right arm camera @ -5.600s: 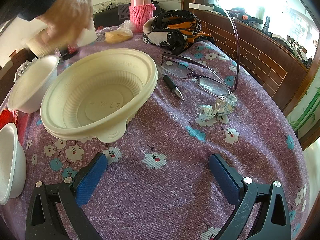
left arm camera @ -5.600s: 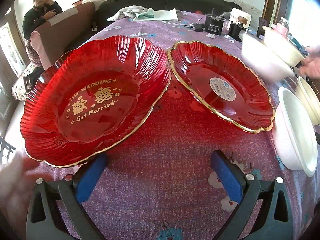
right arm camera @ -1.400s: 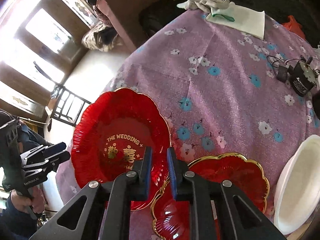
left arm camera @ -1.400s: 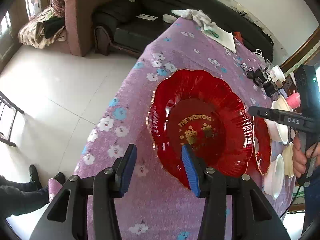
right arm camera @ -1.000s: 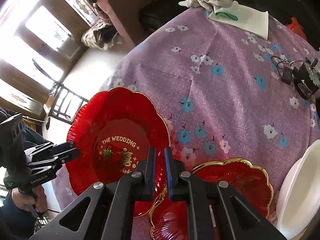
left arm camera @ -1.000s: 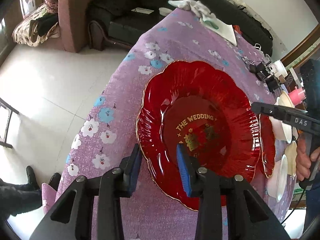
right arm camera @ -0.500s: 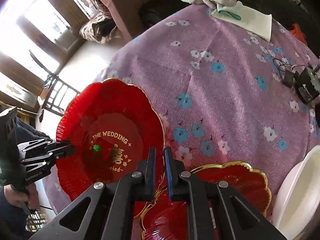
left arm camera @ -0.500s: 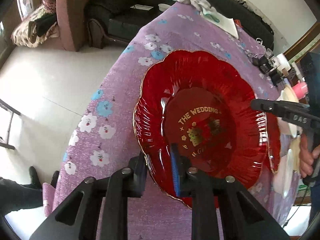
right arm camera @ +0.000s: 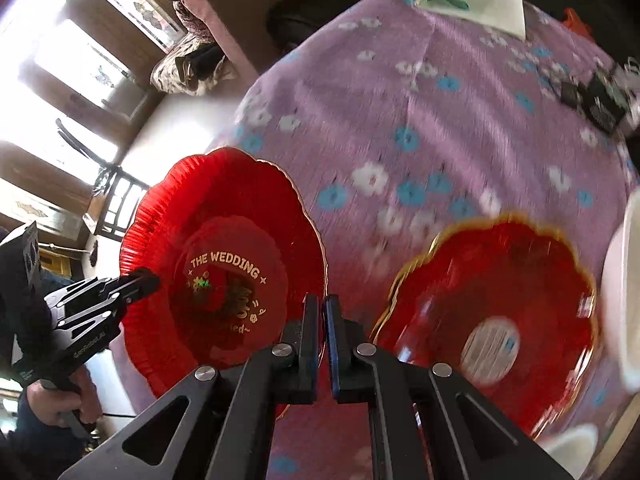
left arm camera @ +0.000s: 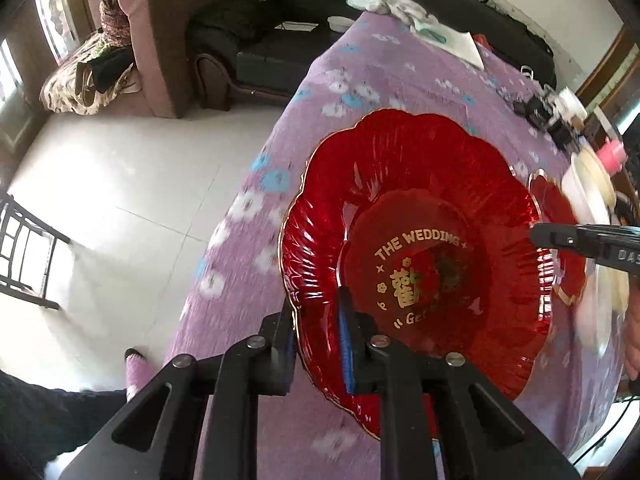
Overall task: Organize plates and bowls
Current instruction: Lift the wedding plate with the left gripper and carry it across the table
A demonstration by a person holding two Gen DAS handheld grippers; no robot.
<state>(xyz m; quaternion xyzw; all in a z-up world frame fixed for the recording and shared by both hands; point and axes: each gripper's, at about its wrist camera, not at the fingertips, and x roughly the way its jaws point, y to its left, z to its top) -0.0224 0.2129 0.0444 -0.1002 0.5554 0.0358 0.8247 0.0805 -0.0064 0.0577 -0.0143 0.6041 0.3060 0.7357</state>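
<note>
**Left wrist: both grippers clamp the wedding plate by opposite rims**

Left wrist view shows my left gripper (left arm camera: pixel 316 336) pinched onto the near-left rim of the red wedding plate (left arm camera: pixel 416 248), one pad under and one over. My right gripper (right arm camera: pixel 322 332) grips the same plate (right arm camera: pixel 224 264) at its opposite edge, jaws nearly together on the gold rim. The plate sits tilted over the purple floral tablecloth (right arm camera: pixel 440 120). A second red plate (right arm camera: pixel 492 320) lies on the cloth to the right, with a white bowl (right arm camera: pixel 620 300) just beyond it.

Glossy ribbed red plate (left arm camera: pixel 420 216) on matt floral cloth (left arm camera: pixel 400 80).
</note>
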